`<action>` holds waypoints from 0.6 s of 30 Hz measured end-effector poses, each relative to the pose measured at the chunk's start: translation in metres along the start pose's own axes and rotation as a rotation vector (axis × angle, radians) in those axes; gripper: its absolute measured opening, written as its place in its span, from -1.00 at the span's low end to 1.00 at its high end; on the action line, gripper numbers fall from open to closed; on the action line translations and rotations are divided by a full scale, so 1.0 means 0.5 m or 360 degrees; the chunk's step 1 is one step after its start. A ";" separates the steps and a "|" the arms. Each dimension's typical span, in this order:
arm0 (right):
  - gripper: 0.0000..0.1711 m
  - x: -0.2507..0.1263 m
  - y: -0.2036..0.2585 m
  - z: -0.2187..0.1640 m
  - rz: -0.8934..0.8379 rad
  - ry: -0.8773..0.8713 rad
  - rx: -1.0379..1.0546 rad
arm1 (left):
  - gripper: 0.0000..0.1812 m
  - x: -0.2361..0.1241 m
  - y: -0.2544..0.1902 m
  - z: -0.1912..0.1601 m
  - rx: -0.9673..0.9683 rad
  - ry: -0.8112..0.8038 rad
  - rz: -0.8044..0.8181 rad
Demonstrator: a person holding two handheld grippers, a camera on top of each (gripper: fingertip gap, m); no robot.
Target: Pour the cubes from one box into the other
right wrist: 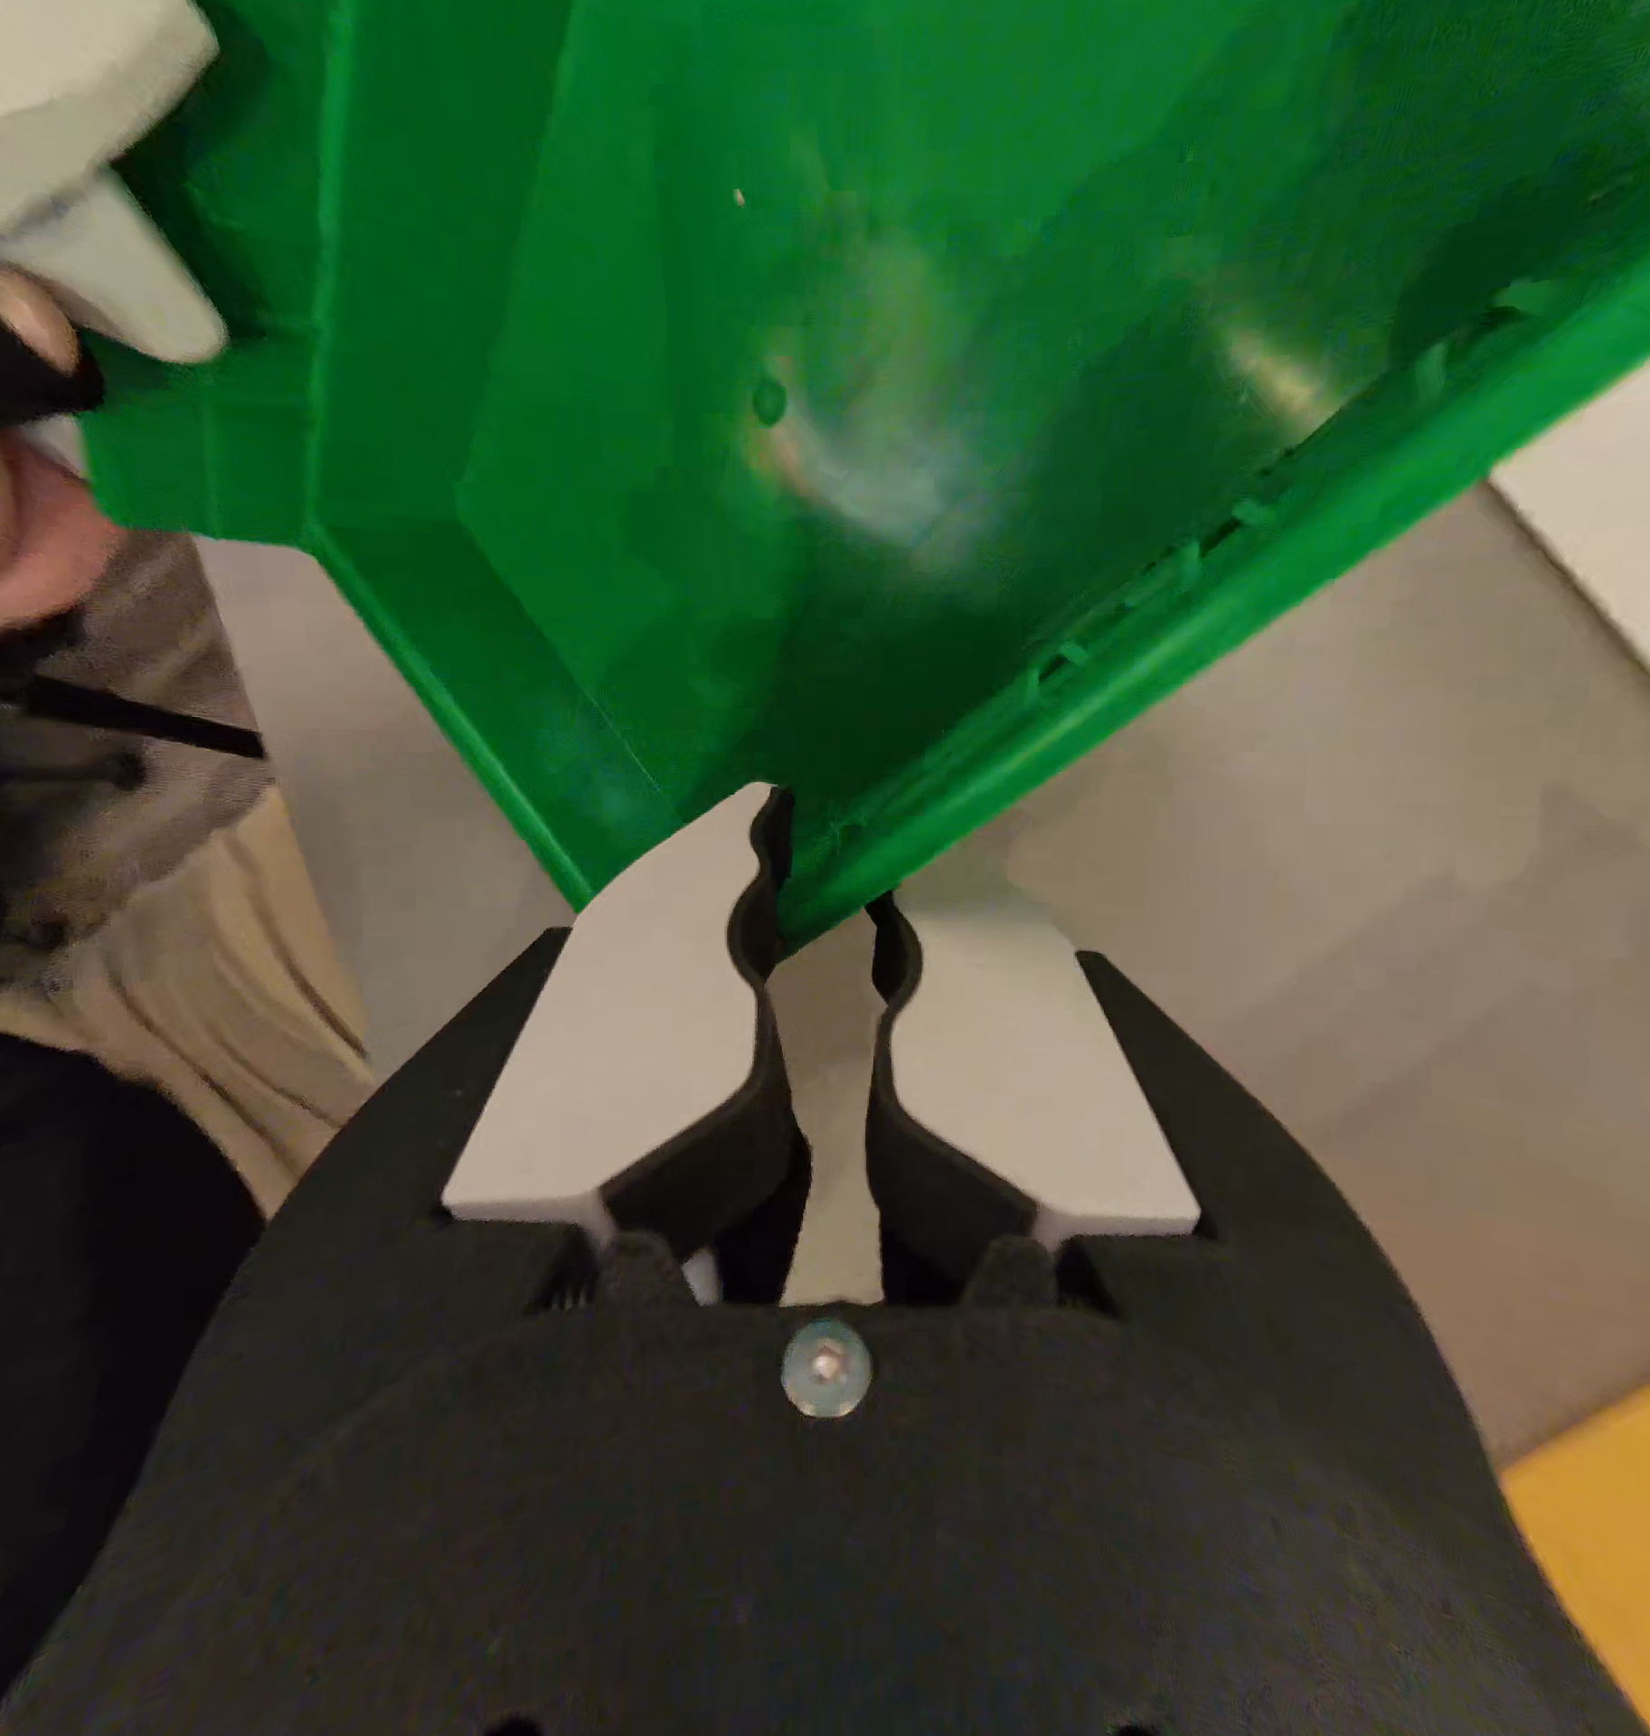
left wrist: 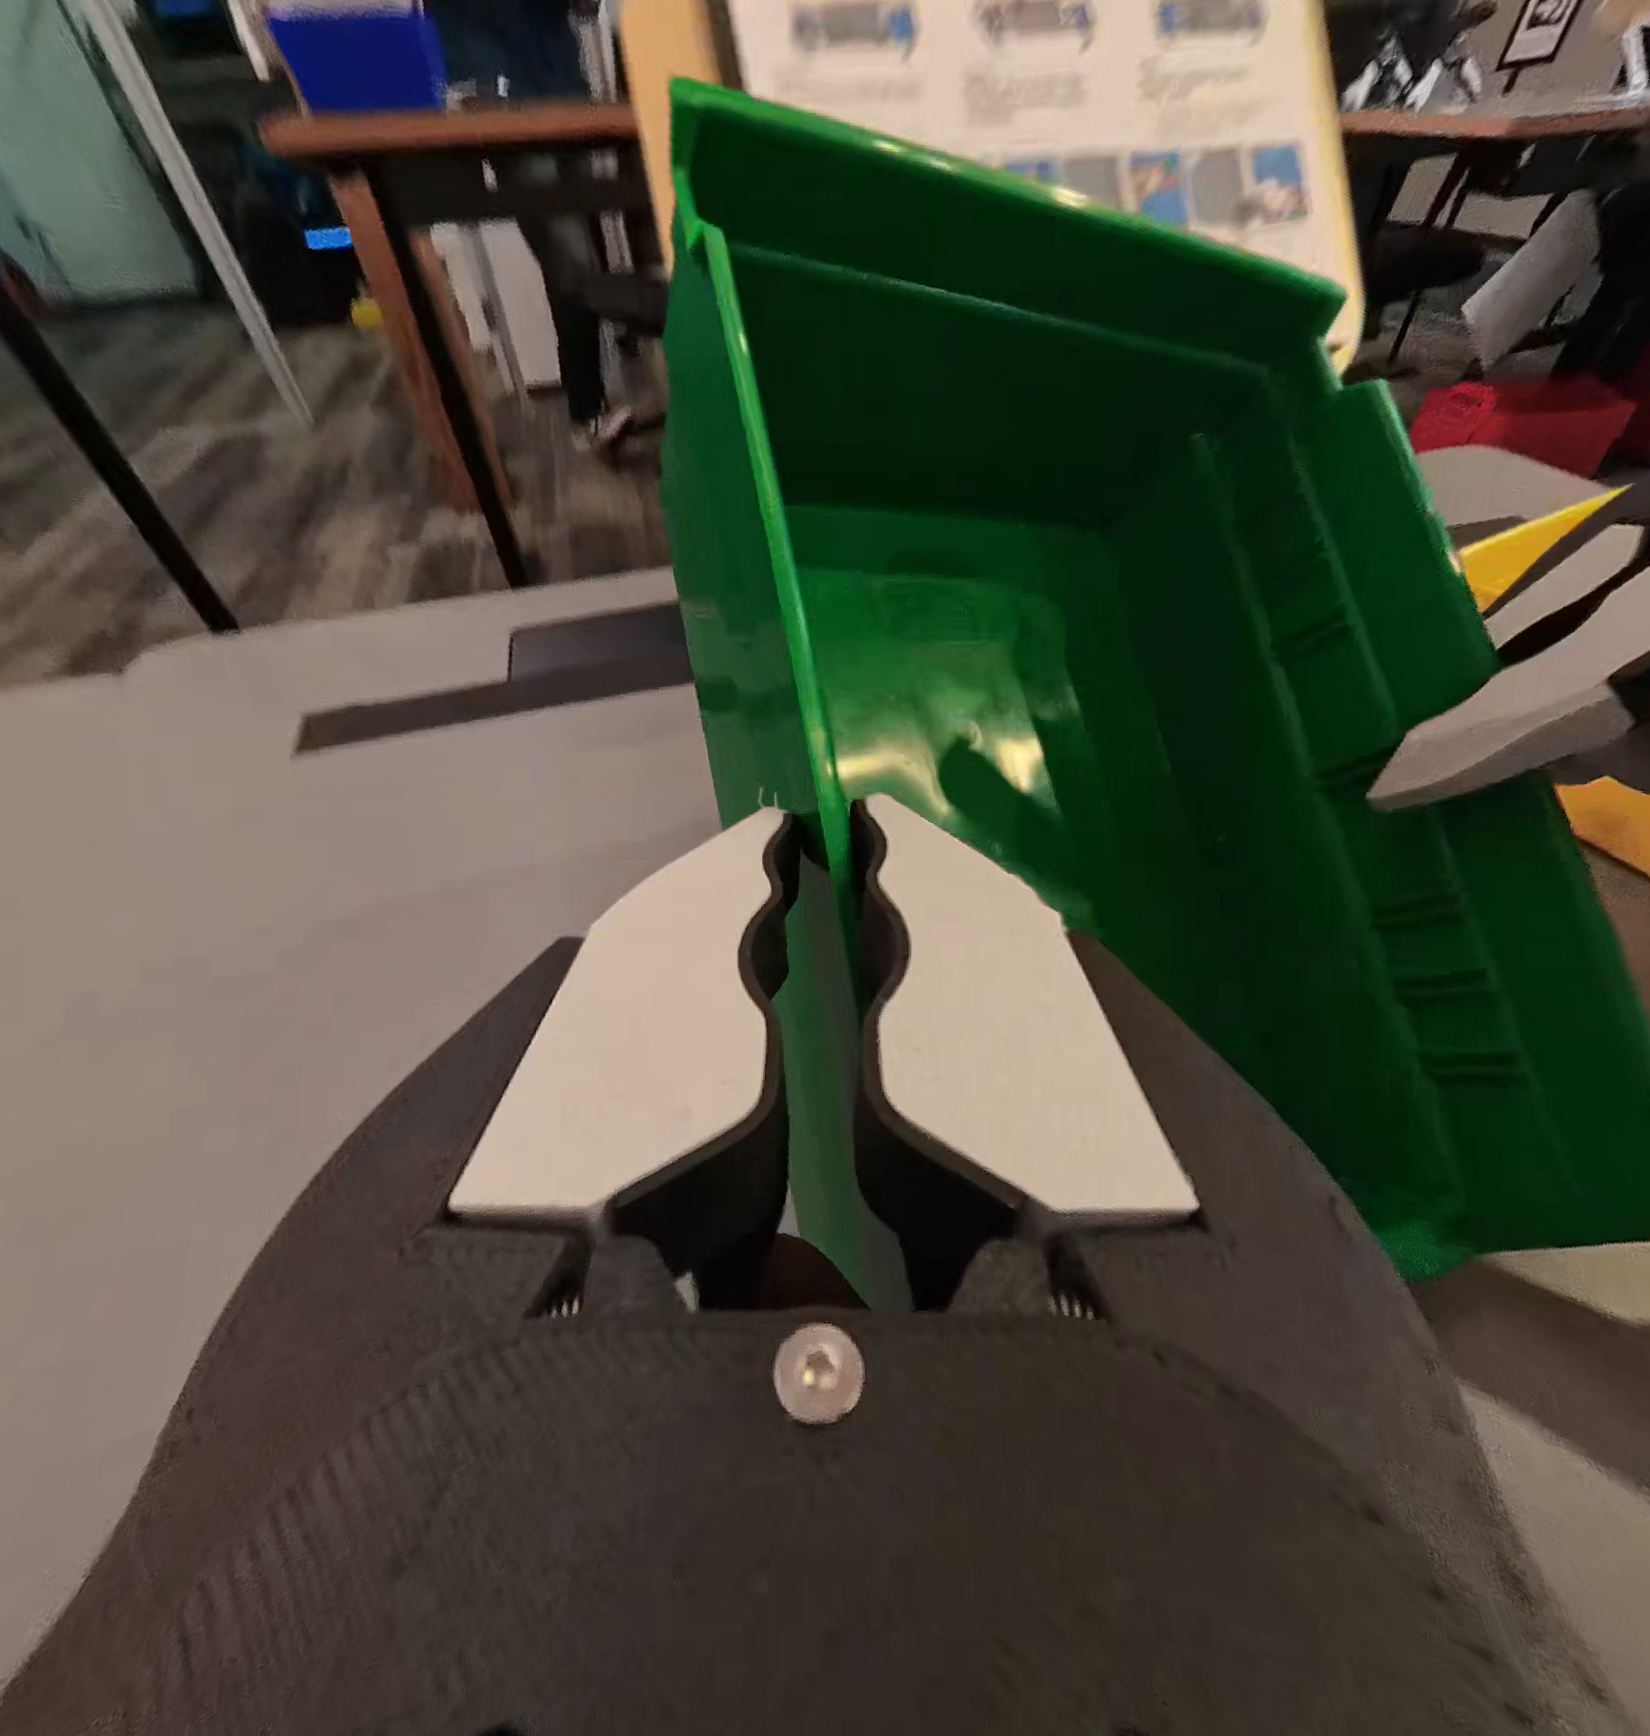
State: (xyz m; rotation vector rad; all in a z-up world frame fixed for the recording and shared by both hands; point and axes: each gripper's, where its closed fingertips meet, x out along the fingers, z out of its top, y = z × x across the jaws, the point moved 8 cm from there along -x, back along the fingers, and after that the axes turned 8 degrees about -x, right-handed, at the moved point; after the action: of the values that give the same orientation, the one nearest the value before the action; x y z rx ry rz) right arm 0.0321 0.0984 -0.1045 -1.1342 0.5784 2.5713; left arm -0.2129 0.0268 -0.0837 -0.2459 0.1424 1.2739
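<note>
Grey table (left wrist: 191, 892) fills the lower half of the left wrist view, with a dark strip (left wrist: 520, 686) across it and a wooden desk (left wrist: 445, 131) and a poster board (left wrist: 1037, 103) behind. Above it the green box (left wrist: 1037, 564) is held tipped steeply on its side, its open mouth facing the left camera; no cubes can be made out inside. It blocks most of what lies beyond. The left tongs (left wrist: 825, 813) are pressed together on one side wall's rim, and the right tongs (left wrist: 1422, 780) pinch the opposite rim at the frame's right edge. A yellow box (left wrist: 1619, 827) shows only as slivers behind them, its contents hidden. The right wrist view gives the green box's (right wrist: 802, 329) glossy inside, the right tongs (right wrist: 825, 845) clamped on its rim, the left tongs (right wrist: 144, 272) blurred at upper left, a hand (right wrist: 4, 526) holding them, and a yellow corner (right wrist: 1629, 1550).
</note>
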 end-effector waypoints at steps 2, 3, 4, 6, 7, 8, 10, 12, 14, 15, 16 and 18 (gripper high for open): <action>-0.89 0.017 -0.010 0.012 0.0030 0.0038 0.0027 | -0.89 0.010 0.028 -0.014 -0.0132 0.0094 -0.0031; -0.88 0.026 -0.015 0.018 0.0016 0.0057 0.0028 | -0.88 0.017 0.038 -0.018 -0.0192 0.0138 -0.0044; -0.87 0.035 -0.022 0.025 -0.0004 0.0062 0.0037 | -0.88 0.024 0.049 -0.025 -0.0220 0.0182 -0.0029; -0.84 0.052 -0.033 0.036 -0.0034 0.0053 0.0061 | -0.88 0.039 0.066 -0.039 -0.0247 0.0243 -0.0001; -0.81 0.058 -0.037 0.041 -0.0033 0.0039 0.0080 | -0.89 0.045 0.075 -0.046 -0.0257 0.0277 0.0011; -0.77 0.064 -0.039 0.045 -0.0018 0.0017 0.0103 | -0.89 0.052 0.084 -0.053 -0.0277 0.0309 0.0023; -0.73 0.078 -0.045 0.045 0.0017 -0.0004 0.0157 | -0.91 0.062 0.101 -0.068 -0.0309 0.0361 0.0048; -0.70 0.093 -0.052 0.040 0.0044 -0.0021 0.0187 | -0.87 0.068 0.111 -0.087 -0.0365 0.0388 0.0030; -0.72 0.109 -0.054 0.027 0.0057 -0.0023 0.0210 | -0.79 0.076 0.114 -0.111 -0.0362 0.0454 0.0017; -0.64 0.114 -0.056 0.022 0.0056 -0.0039 0.0228 | -0.76 0.078 0.117 -0.119 -0.0369 0.0457 0.0023; -0.59 0.114 -0.057 0.018 0.0052 -0.0073 0.0257 | -0.74 0.077 0.118 -0.120 -0.0393 0.0433 -0.0005; -0.51 0.106 -0.058 0.008 0.0035 -0.0127 0.0288 | -0.69 0.075 0.121 -0.118 -0.0456 0.0473 -0.0087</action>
State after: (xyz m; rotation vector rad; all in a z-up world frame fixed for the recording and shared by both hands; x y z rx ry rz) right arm 0.0062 0.1302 -0.1489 -0.9664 0.7899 2.5092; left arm -0.2584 0.0628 -0.1562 -0.6819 0.2054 1.1963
